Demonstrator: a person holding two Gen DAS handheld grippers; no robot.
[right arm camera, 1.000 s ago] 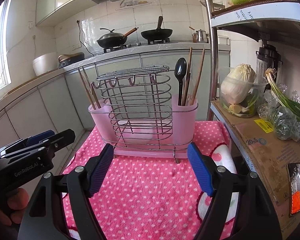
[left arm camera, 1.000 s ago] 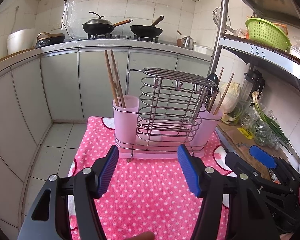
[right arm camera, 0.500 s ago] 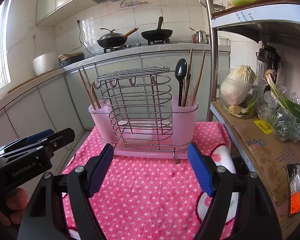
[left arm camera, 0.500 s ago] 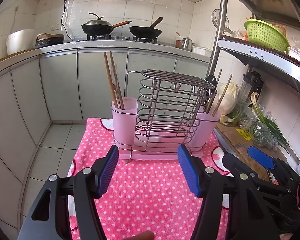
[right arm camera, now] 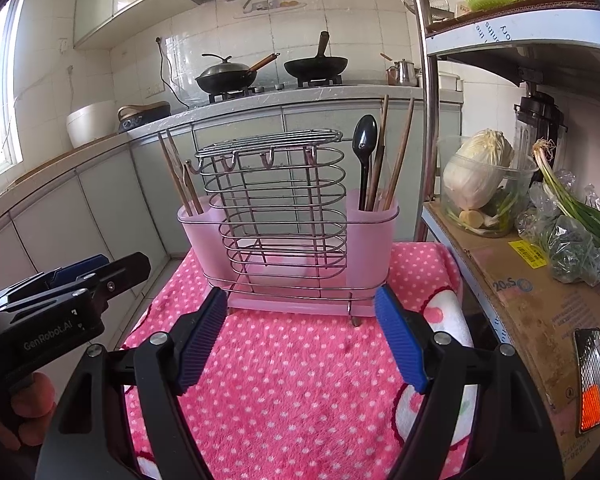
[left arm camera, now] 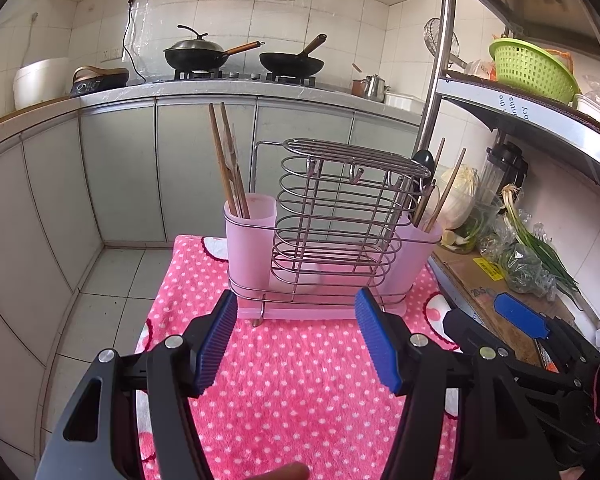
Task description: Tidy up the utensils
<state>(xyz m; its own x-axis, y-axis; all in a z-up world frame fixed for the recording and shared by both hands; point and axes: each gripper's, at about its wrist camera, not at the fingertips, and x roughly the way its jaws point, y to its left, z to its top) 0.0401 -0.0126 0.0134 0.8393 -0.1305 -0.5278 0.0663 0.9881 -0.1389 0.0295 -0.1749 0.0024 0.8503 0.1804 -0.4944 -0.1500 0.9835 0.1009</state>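
Your pink plastic utensil holder with the wire rack in its middle stands upright on the pink white-dotted towel that covers the bench. Its left cup holds brown wooden chopsticks. Its right cup holds a black plastic spoon and more wooden chopsticks. Your left gripper hovers just in front of the holder, blue-padded fingers spread wide with nothing between them. Your right gripper hovers likewise, fingers wide and empty. A napa cabbage in a clear tub sits on the cardboard-lined shelf to the right.
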